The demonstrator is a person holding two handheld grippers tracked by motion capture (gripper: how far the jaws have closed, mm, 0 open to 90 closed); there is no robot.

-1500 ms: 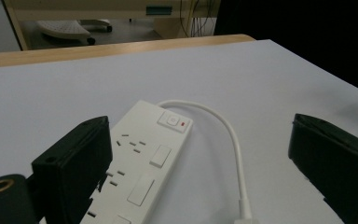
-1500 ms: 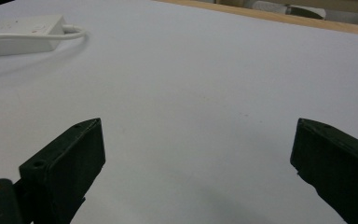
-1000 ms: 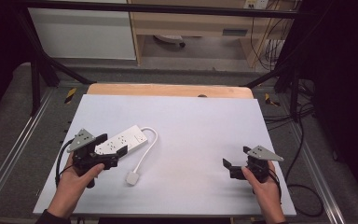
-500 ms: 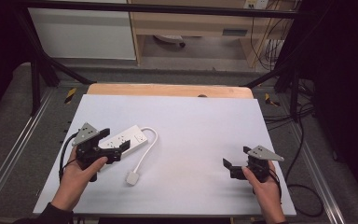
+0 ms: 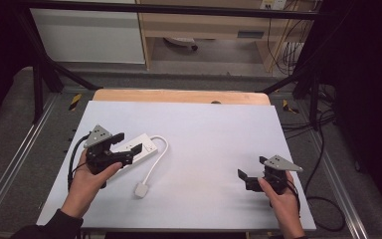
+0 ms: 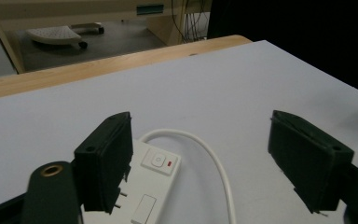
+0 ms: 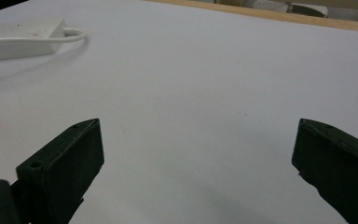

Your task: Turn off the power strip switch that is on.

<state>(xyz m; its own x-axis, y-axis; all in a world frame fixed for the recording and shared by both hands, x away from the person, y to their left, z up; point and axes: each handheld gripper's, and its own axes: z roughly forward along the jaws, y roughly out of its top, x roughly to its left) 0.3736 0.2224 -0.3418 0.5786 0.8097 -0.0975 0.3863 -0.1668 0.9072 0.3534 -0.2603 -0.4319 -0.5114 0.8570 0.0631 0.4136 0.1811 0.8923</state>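
— Power strip (image 5: 138, 147), where was it?
— At about nine o'clock on the table (image 5: 219, 129), between the jaws of the left gripper (image 5: 127, 148). They had just been closing but did not press it yet.
— How would it handle?
— I judged it light, stiff, smooth plastic; better to grip across the narrow sides. The cable (image 5: 155, 158) was limp and would drag its plug (image 5: 141, 189).
— The right gripper (image 5: 246, 179)?
— Open, nothing held, at four o'clock.
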